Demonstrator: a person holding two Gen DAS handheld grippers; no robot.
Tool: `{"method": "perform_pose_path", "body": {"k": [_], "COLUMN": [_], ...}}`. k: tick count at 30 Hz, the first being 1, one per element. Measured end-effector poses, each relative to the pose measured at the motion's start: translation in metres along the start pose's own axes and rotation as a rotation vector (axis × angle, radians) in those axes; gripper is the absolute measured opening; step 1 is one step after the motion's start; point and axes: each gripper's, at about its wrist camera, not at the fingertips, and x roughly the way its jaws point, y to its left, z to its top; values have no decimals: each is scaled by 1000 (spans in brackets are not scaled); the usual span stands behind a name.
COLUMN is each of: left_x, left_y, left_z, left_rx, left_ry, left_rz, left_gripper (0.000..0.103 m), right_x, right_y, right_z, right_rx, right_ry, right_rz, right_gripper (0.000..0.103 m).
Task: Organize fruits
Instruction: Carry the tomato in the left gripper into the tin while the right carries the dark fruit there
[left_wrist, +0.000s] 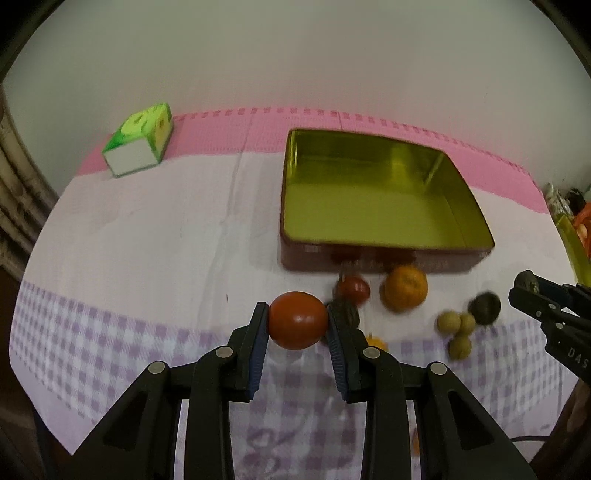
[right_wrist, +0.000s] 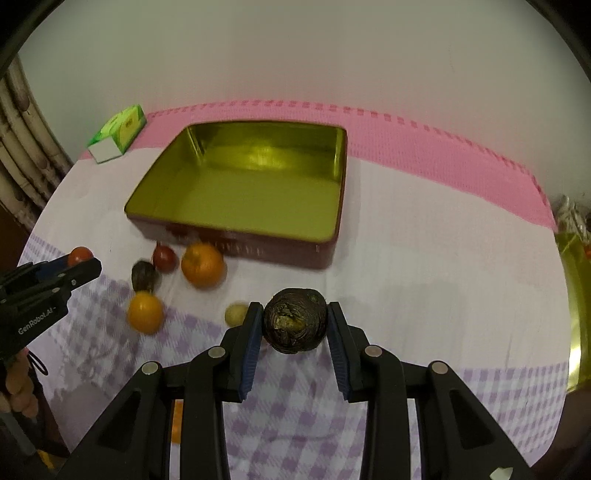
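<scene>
The left gripper (left_wrist: 297, 320) is closed on a red tomato (left_wrist: 298, 319), held above the checked cloth (left_wrist: 110, 332). The right gripper (right_wrist: 294, 321) is closed on a dark wrinkled fruit (right_wrist: 294, 320). The empty tin (right_wrist: 236, 192) lies just behind the loose fruits (right_wrist: 202, 265). I think it is best to carry both over the near wall, lower them close to the bottom, then loosen gently so nothing rolls or dents.
</scene>
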Motion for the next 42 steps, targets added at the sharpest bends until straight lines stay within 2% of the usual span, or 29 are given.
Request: {"method": "perform_pose_path", "body": {"k": [9,14,20,29,42], "left_x": [20,34,55,81,93], "left_y": [4,-3,-14,-21,-29], "left_z": [48,63,77,77,69], "left_rx": [1,6,41,60,79], "left_ry": [-39,-22,-7,41,72], "left_rz": [-8,-33,-26,-10,33], "left_gripper": [32,32,32,32,32], "right_x": [17,36,61,86,94], "right_y": [-1,-2,3,-2,4], "right_z": [41,59,74,79,75], "right_rx": [-18,-21,-43,-40,-65], "right_ry": [-27,-19,7,55,72], "right_rz": [9,13,-8,-20,-30], "right_gripper": [32,32,32,32,32]}}
